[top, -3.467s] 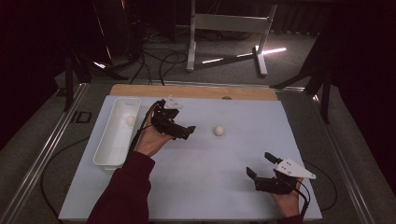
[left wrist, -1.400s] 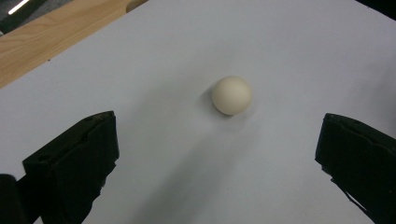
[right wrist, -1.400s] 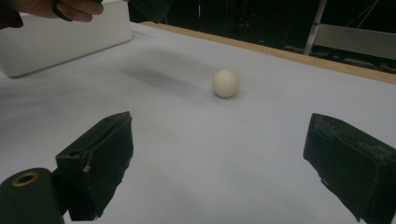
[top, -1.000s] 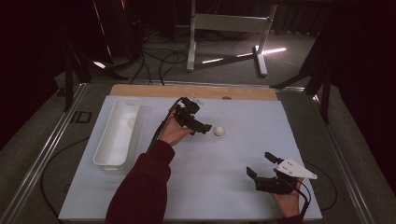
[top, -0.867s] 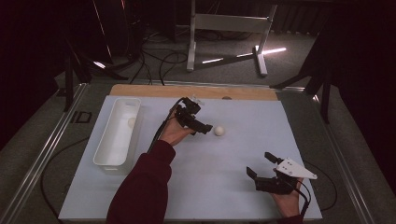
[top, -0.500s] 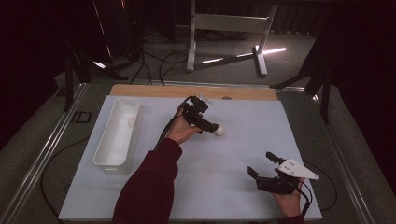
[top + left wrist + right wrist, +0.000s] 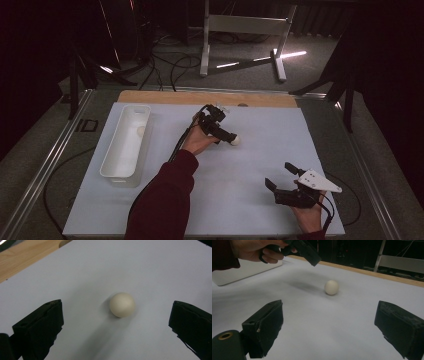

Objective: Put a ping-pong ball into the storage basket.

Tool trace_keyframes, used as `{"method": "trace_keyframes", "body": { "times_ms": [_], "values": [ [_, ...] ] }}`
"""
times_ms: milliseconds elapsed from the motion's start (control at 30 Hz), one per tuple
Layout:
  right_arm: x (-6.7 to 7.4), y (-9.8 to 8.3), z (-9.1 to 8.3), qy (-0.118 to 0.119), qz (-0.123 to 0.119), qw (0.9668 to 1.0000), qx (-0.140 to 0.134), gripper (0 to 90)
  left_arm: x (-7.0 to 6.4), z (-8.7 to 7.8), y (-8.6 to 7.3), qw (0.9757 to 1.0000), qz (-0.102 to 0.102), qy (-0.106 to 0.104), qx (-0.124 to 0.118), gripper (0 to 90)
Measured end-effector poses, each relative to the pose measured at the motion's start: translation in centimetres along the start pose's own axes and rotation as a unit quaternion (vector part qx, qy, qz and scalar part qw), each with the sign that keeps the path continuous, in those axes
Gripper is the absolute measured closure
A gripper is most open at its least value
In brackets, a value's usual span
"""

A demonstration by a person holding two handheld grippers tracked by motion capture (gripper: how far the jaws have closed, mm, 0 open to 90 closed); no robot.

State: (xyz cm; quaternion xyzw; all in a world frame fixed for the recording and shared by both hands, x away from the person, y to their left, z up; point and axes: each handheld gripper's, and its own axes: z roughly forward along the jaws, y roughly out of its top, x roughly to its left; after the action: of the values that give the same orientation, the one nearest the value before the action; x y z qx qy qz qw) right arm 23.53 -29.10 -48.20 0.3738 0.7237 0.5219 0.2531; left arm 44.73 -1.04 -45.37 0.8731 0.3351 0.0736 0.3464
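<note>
1. The table (image 7: 150,210) is covered by a smooth, matte, pale grey-white sheet, with a strip of bare wood (image 7: 165,96) along its far edge.
2. A long white plastic bin (image 7: 111,160) with rounded corners sits on the left part of the sheet. One small pale ball (image 7: 141,131) already lies inside it.
3. The left gripper (image 7: 229,137), held by a hand in a dark red sleeve, has travelled from above the bin to the middle of the sheet over the last few seconds. It now hangs just over a second ball, its blunt black jaws spread wide, one on each side and neither touching. This suggests the grasp is about to happen, with the ball likely bound for the bin.
4. The right gripper (image 7: 281,177) has stayed parked near the front right corner, jaws wide apart and holding nothing.
5. The loose ball (image 7: 122,304) is cream, smooth and round, resting on the sheet right of the bin.
</note>
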Motion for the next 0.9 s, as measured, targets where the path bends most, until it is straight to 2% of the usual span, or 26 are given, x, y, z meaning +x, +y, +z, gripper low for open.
{"method": "trace_keyframes", "body": {
  "times_ms": [233,533,900],
  "values": [
    [0.0,0.0,0.0,0.001,0.0,1.0,-0.001,8.1,-0.1,1.1,-0.1,0.9999,0.003,0.001,0.011,0.2],
    [0.1,0.0,0.1,0.002,0.001,1.0,-0.001,8.1,0.4,2.4,-0.5,0.9997,-0.01,-0.001,0.022,0.4],
    [0.1,0.0,0.1,0.003,0.002,1.0,-0.001,8.1,0.0,3.1,-0.4,0.9998,-0.01,0.002,0.019,0.4]
  ]
}}
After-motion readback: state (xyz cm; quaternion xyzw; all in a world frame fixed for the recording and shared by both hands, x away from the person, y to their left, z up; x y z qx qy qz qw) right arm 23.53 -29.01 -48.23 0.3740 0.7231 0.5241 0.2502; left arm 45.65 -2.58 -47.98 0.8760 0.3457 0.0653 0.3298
